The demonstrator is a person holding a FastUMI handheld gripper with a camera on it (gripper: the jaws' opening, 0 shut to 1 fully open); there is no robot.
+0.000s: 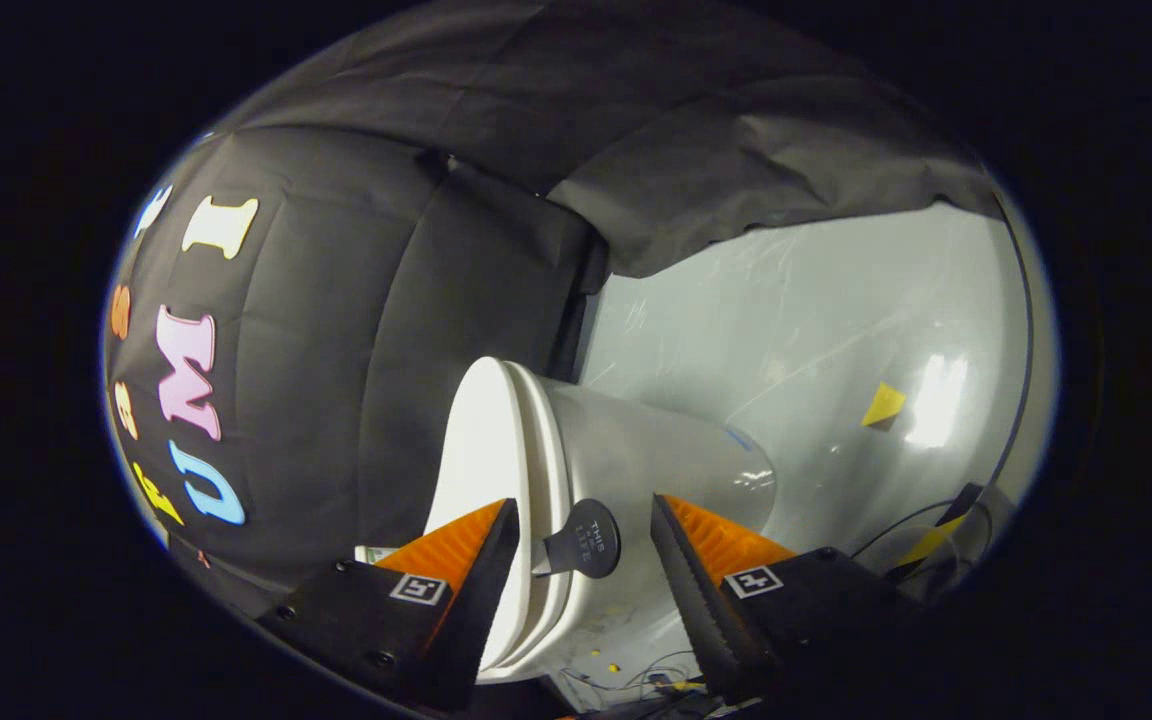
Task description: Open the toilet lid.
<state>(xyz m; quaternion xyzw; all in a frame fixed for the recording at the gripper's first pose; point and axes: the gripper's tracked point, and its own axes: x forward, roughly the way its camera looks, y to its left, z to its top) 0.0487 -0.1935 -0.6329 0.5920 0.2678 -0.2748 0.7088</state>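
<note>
The view is rolled, so the white toilet appears on its side. Its lid lies flat against the seat, with the bowl on the right of them. A round black tab sticks out from the front edge of the lid and seat. My gripper is open. The tab and the toilet's front rim sit between the fingers, and neither finger touches them. One finger is on the lid side, the other on the bowl side.
The pale grey floor stretches past the bowl, with a yellow scrap of tape on it. Thin cables and yellow tape lie near the right finger. More wires lie by the toilet's base. Black cloth walls stand behind the toilet.
</note>
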